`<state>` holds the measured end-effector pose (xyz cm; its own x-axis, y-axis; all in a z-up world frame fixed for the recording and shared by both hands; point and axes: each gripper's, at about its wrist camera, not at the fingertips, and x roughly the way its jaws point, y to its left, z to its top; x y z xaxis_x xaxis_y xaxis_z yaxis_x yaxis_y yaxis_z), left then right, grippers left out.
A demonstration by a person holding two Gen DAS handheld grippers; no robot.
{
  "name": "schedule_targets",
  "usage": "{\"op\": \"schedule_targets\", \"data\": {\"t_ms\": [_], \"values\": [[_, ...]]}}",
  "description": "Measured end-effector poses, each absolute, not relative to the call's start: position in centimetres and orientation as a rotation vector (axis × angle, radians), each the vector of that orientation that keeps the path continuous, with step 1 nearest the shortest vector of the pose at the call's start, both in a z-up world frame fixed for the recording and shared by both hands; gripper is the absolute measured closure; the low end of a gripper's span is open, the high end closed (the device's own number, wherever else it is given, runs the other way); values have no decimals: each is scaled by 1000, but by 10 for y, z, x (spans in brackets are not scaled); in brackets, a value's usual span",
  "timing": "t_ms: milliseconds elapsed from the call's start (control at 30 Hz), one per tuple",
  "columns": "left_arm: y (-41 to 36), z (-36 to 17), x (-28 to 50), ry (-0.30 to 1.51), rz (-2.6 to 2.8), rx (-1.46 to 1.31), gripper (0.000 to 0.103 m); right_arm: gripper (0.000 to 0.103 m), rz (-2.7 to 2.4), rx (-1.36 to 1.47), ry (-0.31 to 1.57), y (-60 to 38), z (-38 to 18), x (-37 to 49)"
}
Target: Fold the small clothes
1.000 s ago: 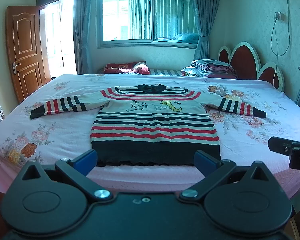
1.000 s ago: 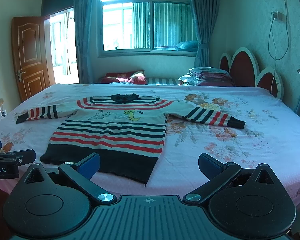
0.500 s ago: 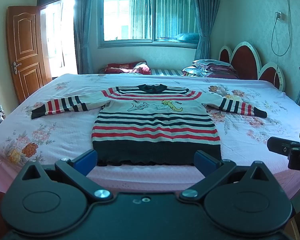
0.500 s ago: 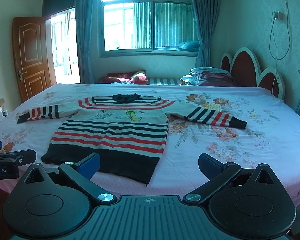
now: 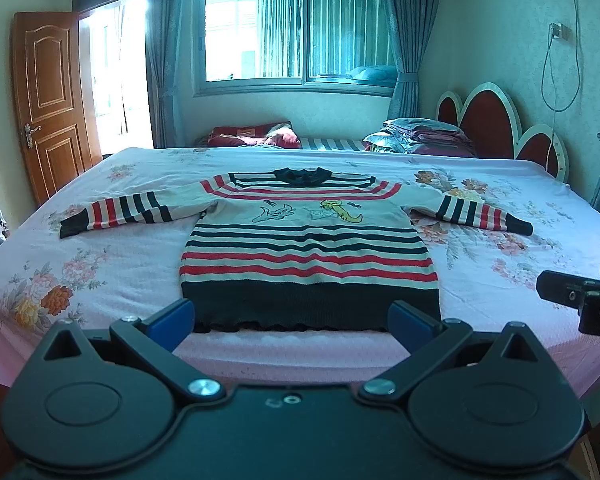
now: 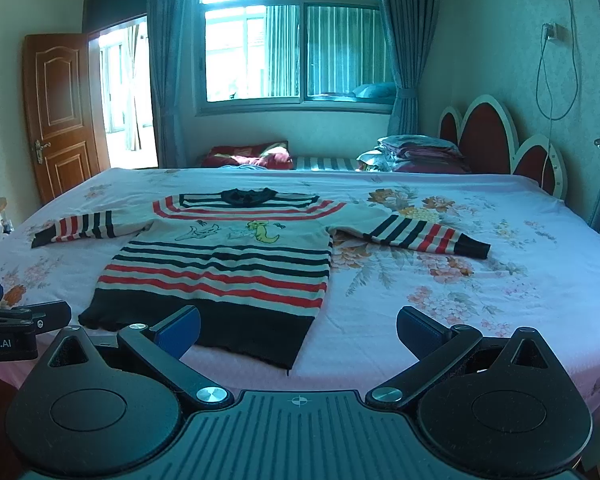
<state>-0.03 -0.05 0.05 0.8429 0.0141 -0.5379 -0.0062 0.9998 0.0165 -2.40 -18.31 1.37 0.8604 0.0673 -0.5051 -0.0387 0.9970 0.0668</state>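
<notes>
Your striped sweater (image 5: 308,248) lies flat across the middle of the frame on the floral bedsheet (image 5: 100,264), sleeves spread out to both sides, dark hem nearest you. Your left gripper (image 5: 292,320) hangs at the bottom centre, fingers wide apart, holding nothing — just short of the hem. Your right gripper (image 6: 298,330) is likewise spread and empty, over the hem's right corner.

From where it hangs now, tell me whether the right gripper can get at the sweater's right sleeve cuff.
Probably yes. The right gripper is open with nothing in it, and the striped sleeve's cuff lies flat on the bed ahead, with only bare sheet between.
</notes>
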Motion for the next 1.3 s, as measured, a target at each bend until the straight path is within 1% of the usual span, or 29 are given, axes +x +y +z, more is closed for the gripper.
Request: {"op": "schedule_targets", "data": {"t_ms": [633,933,1300], "values": [[5,-11,8,603,32,18,0,0,80,73,550,-181,3,-9],[11,-15,51,613,35,14,0,0,83,72,561,-175,-4,32],[16,-22,129,627,-10,22,0,0,35,78,568,-177,-10,104]]}}
